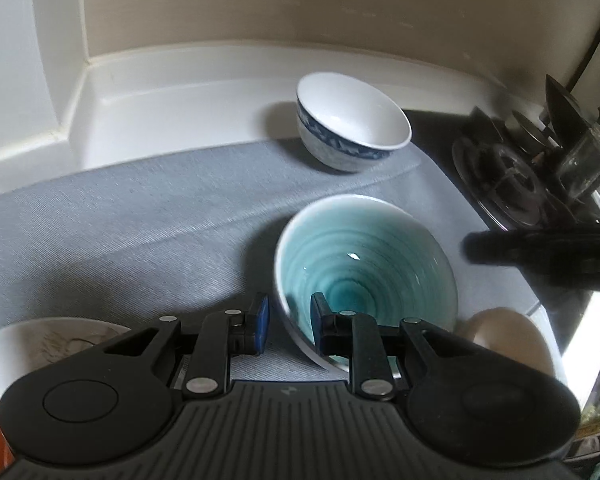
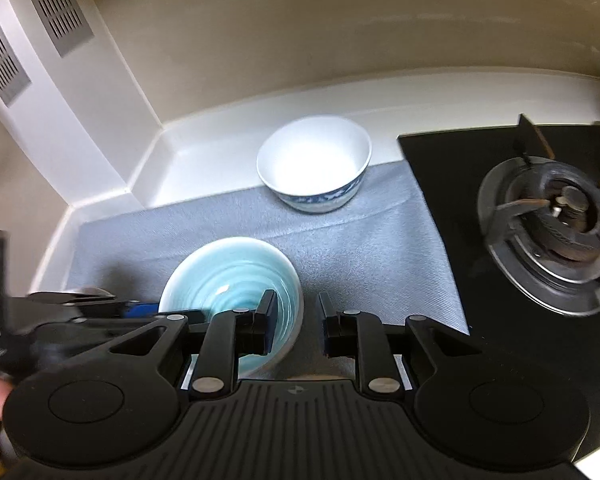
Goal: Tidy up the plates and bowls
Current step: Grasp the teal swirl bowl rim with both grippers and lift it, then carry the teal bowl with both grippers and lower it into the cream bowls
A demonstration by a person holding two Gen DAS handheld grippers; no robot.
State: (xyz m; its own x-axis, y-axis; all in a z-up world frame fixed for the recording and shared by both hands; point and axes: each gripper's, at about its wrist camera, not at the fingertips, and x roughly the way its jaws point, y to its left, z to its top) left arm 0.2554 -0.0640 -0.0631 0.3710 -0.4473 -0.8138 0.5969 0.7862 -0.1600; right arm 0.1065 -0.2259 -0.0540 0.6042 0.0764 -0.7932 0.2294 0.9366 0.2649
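A white counter [image 2: 204, 148] carries a grey mat [image 2: 364, 240] beside a black stove [image 2: 500, 280].
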